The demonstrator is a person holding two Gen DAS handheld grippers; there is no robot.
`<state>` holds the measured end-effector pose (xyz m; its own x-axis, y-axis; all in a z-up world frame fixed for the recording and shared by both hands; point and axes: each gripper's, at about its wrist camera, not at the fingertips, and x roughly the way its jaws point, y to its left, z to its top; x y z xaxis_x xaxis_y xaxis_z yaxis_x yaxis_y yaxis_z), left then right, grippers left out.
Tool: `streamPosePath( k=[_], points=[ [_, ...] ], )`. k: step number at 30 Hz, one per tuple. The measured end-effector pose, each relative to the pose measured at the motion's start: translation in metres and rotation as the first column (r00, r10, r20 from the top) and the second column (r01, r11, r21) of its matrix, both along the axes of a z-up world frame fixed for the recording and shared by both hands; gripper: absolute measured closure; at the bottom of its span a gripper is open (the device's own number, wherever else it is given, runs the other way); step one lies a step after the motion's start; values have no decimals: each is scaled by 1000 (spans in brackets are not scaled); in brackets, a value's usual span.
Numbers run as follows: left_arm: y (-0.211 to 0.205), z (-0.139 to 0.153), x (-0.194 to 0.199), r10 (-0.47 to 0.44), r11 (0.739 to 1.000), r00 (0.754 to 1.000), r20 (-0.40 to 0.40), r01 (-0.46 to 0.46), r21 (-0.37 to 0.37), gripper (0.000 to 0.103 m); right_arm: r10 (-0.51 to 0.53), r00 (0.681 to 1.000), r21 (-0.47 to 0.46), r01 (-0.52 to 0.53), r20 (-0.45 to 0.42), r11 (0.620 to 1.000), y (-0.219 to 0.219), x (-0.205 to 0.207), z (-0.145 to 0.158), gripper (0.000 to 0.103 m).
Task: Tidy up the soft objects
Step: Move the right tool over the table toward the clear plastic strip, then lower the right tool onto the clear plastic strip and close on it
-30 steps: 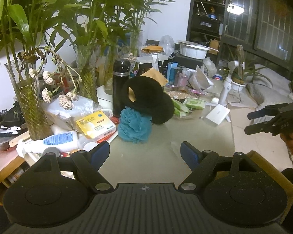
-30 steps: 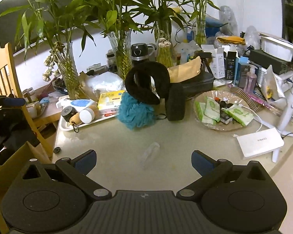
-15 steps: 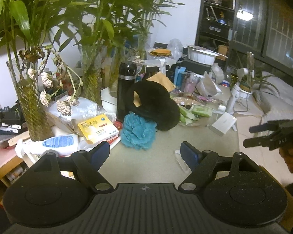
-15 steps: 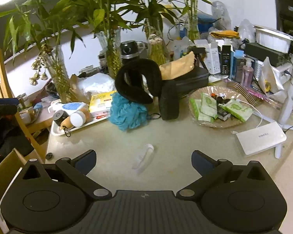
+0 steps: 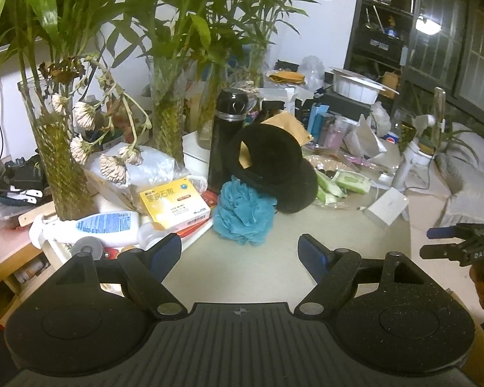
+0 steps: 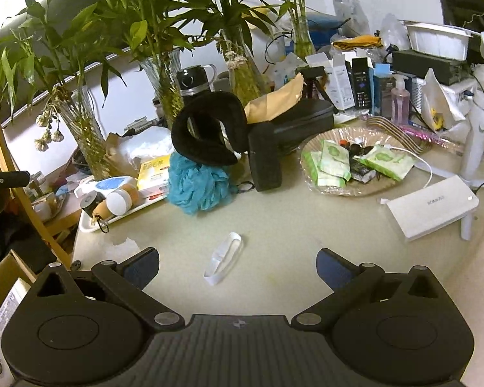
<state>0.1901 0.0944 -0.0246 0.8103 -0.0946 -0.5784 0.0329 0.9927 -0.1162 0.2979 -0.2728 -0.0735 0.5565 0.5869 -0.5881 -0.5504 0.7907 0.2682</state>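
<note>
One fluffy blue mesh bath sponge [image 5: 243,214] sits on the pale worktop [image 6: 290,225] ahead of both sets of jaws, with one black U-shaped neck pillow [image 5: 274,167] leaning over it from behind. The left gripper [image 5: 240,254] tilts downward, jaws wide and holding nothing; the right gripper [image 6: 237,266] does likewise, a clear plastic scrap [image 6: 224,258] lying between its fingers. One black flask [image 5: 226,138] and glass vases of bamboo [image 5: 167,109] crowd the cluttered room beyond.
</note>
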Motion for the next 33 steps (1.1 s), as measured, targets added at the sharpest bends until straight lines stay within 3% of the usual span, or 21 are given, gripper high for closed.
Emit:
streamPosePath(
  k=[23,33],
  points=[
    [6,-4,-7,-64,998,997,38,65,-12,23,-3,999,-83,1,-32,997,22,11,-16,0],
    [23,-13,-6,-49,999,998,41,50,-22,23,96,995,-153,-101,-42,983,53,27,-41,1]
  ],
)
